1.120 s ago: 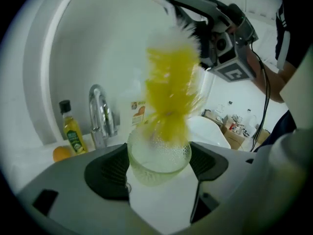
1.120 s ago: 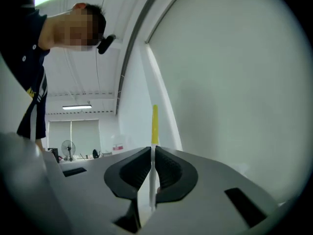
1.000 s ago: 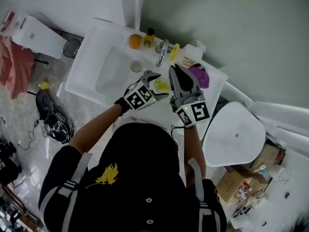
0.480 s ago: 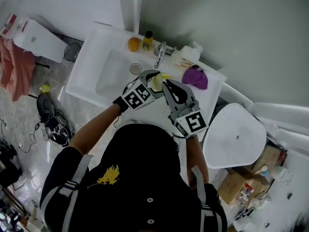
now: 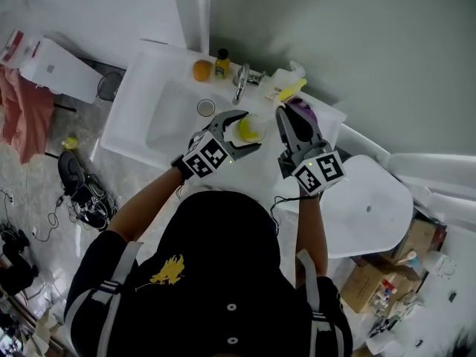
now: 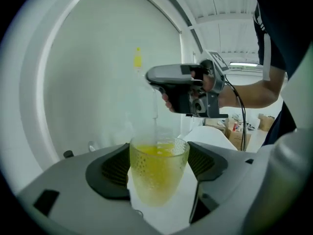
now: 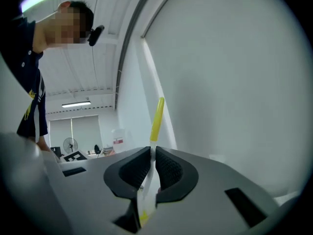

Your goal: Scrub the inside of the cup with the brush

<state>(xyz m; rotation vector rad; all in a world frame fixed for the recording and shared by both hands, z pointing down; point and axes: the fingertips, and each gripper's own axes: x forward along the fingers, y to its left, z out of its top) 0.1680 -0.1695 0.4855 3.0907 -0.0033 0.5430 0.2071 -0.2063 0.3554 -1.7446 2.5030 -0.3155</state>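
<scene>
The right gripper (image 5: 290, 108) has swung out to 3 o'clock of the cup (image 5: 251, 129), jaws clenched on the brush (image 5: 292, 91). The left gripper (image 5: 244, 131) grasps the cup at 6 o'clock of the tap (image 5: 242, 84). A skewed re-entry could well clip the rim and jolt it loose.

I can't make out bristles on the brush (image 7: 156, 119); its lower end is hidden behind the right tool's (image 7: 152, 163) body. Bottle (image 5: 222, 63) label too small. Person (image 5: 216, 274) blocks the sink's (image 5: 137, 73) near edge.
</scene>
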